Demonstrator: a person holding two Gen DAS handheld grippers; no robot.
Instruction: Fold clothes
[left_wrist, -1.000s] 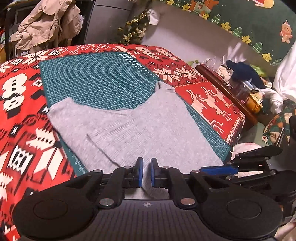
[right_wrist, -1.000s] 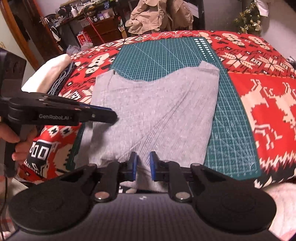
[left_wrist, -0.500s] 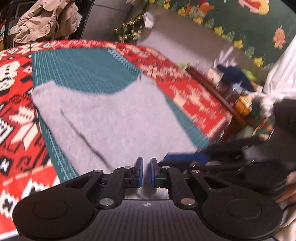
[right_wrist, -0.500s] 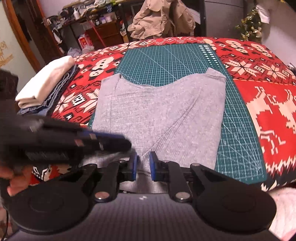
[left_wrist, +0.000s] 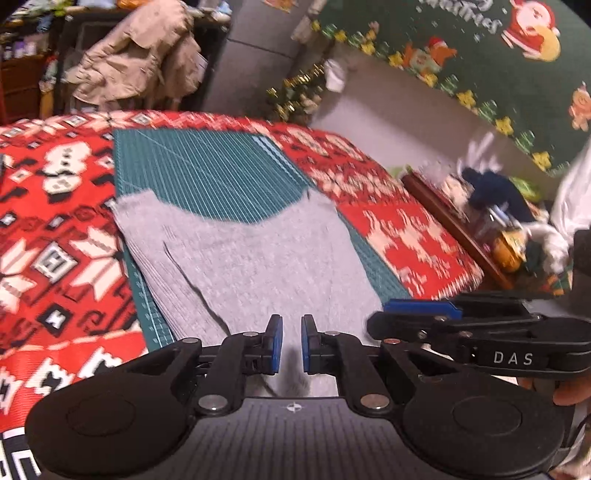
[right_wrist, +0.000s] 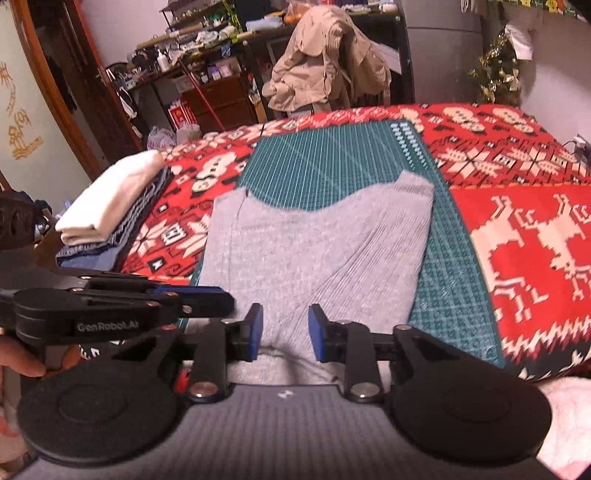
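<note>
The grey garment (right_wrist: 314, 251) lies flat on the green cutting mat (right_wrist: 332, 162), near hem hanging over the mat's near edge, bare mat beyond its collar and along its right side. The left tool (left_wrist: 291, 347) sits at the near hem, pads narrowly apart with cloth between them; whether it grips is unclear. The right tool (right_wrist: 285, 332) is parted wider, straddling the hem. Folded clothes (right_wrist: 110, 206) sit left of the mat

Garment (right_wrist: 314, 251) on mat (right_wrist: 317, 166), mat on blanket (right_wrist: 517, 206), folded stack (right_wrist: 110, 206) left
</note>
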